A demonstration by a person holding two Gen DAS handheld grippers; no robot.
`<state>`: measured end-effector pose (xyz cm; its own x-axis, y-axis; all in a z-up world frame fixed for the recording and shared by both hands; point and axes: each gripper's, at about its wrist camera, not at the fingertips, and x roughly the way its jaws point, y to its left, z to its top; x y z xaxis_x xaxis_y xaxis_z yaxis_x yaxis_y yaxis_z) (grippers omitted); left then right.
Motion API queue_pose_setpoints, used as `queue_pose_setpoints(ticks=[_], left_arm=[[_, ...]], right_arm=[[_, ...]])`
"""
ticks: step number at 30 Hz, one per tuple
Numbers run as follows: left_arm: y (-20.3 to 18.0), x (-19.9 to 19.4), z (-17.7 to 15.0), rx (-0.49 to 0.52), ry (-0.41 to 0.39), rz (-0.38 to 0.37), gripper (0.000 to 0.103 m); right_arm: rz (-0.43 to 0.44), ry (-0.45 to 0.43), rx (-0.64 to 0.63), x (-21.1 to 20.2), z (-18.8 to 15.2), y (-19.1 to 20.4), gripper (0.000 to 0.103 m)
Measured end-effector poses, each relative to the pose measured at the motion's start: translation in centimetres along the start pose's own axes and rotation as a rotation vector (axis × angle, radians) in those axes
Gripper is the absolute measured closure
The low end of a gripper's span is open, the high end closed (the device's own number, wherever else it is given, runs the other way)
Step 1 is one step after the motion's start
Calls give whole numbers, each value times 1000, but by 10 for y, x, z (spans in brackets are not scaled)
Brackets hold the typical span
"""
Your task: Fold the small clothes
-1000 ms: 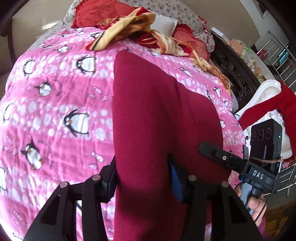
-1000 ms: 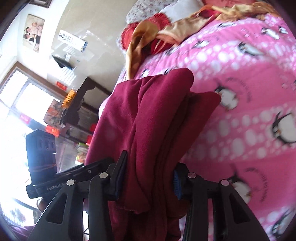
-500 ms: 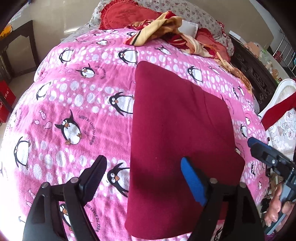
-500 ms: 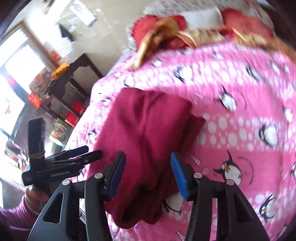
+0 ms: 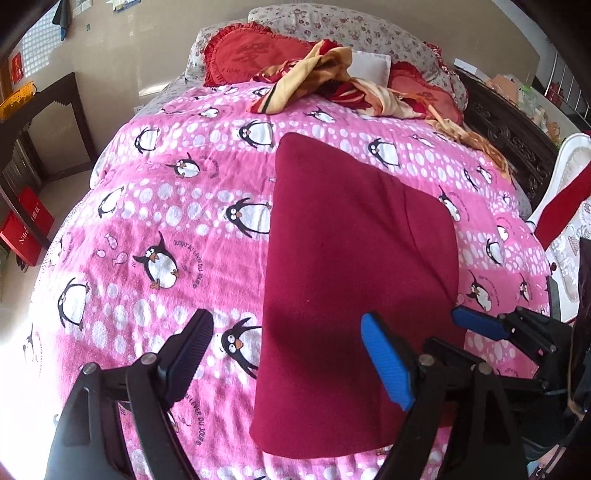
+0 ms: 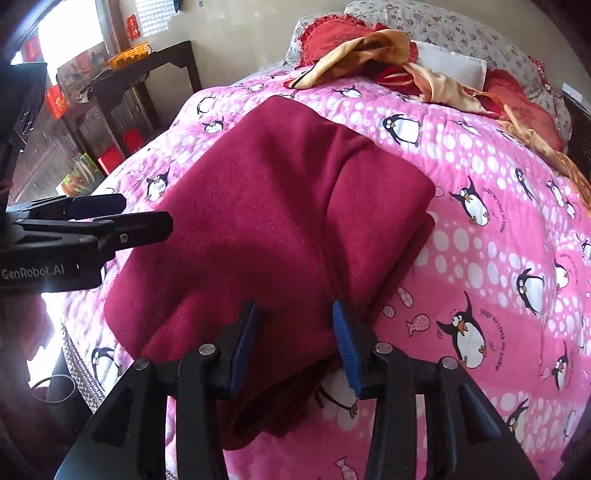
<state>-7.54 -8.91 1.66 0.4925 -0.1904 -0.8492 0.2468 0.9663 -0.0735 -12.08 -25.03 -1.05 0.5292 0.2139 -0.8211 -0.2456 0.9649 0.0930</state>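
Left wrist view: my left gripper (image 5: 290, 356) has its fingers (image 5: 388, 365) spread wide and holding nothing, having just opened. The black one hangs over the pink blanket (image 5: 155, 206); the blue ribbed one hangs over the near part of the maroon garment (image 5: 354, 280), and I cannot tell whether either touches the cloth. The garment lies folded flat on the bed as a rough rectangle, a soft fleecy knit with a rounded fold along its left edge and a faint crease running down its right half.

In the right wrist view, my right gripper (image 6: 295, 341) is much narrower and has just been closing. Its two blue-padded fingers (image 6: 347, 347) stand on either side of the garment's bunched near edge, the fabric filling the gap between them. Whether the pads actually press on it I cannot tell. From here the layers show: a thick upper fold over a lower one that sticks out at the right.

The blanket under it all is plush, bright pink, printed with white dots, penguins and small fish. At the head of the bed sit red frilled cushions (image 5: 240, 55), a floral pillow (image 5: 354, 33) and a crumpled yellow-and-red cloth (image 5: 317, 74). A dark wooden side table (image 6: 147, 85) stands off to the left.
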Motion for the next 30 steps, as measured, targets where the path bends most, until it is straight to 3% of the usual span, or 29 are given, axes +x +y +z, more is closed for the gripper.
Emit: queue_pose_setpoints(ticks=[5, 19, 30], left_arm=[[-4, -16, -1, 5, -42, 5, 17], [-14, -49, -6, 32, -102, -7, 17], [-11, -65, -9, 24, -136, -9, 17]], right_arm=[[2, -63, 66, -36, -4, -5, 77], [-59, -68, 269, -69, -10, -2, 73], [-118, -96, 267, -77, 1, 7, 69]])
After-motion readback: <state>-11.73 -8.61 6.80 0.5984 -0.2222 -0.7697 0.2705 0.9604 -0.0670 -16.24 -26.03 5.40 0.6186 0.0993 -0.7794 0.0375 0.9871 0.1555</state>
